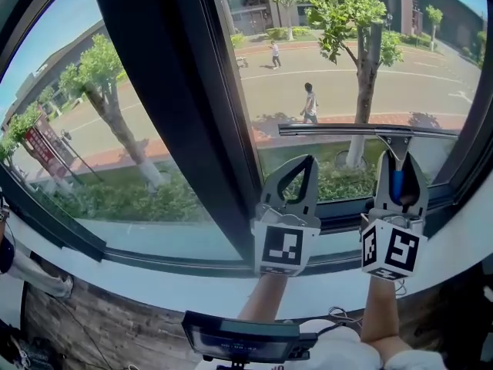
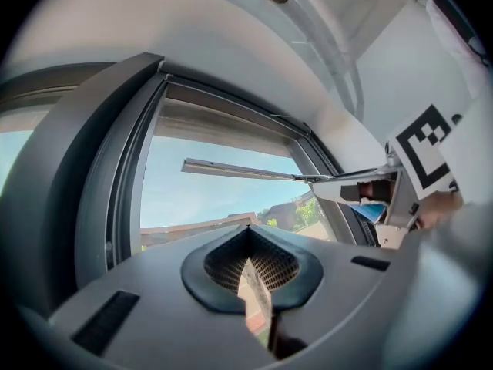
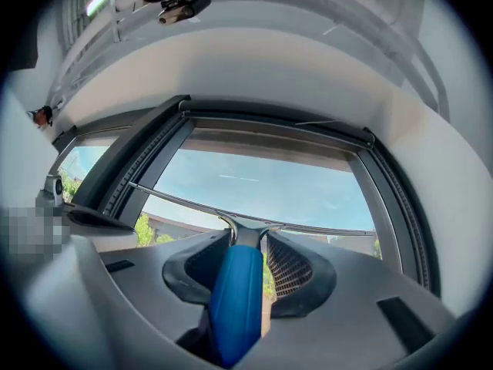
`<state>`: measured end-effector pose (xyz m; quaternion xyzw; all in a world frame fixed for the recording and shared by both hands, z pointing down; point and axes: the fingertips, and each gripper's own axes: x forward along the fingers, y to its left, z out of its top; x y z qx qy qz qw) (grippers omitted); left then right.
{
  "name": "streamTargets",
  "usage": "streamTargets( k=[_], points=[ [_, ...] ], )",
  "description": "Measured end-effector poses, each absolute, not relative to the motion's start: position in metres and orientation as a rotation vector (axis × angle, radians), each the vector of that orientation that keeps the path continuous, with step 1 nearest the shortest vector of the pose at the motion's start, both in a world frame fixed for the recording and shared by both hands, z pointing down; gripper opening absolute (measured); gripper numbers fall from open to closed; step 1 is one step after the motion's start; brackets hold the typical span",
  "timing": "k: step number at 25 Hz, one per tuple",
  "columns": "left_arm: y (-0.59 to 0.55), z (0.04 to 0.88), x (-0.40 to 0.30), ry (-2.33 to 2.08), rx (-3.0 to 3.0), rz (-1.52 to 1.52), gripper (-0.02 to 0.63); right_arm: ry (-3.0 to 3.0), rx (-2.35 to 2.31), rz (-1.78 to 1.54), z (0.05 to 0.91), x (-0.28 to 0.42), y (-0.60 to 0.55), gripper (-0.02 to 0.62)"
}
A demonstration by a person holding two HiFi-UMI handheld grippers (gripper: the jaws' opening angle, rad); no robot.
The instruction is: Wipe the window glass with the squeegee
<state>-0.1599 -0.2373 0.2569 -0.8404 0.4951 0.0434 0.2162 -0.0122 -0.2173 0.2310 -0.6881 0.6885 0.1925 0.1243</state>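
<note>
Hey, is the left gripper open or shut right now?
Shut. The left gripper has its jaws meeting at the tips, with nothing held between them.

Rig: left gripper (image 1: 307,162) and right gripper (image 1: 397,156), 2 grey plastic bodies, jaws lined with black honeycomb pads (image 2: 277,270). 1 white cube with black square markers on each: left cube (image 1: 282,247), right cube (image 1: 391,250). Thin cable (image 1: 337,314) by right forearm (image 1: 375,307). Pale clothing (image 1: 347,354) at bottom, probably a sleeve.
</note>
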Motion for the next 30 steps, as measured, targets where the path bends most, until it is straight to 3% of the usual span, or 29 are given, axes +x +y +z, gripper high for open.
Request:
streamTargets(
  k=[8, 30],
  points=[
    [-0.221, 0.216, -0.146, 1.304, -2.267, 0.204, 0.002, 1.954, -1.968, 0.698, 0.200, -0.013, -0.197, 0.149],
    [-0.215, 0.212, -0.144, 1.320, -2.274, 0.250, 0.002, 1.965, -1.963, 0.733, 0.195, -0.014, -0.194, 0.149]
  ],
)
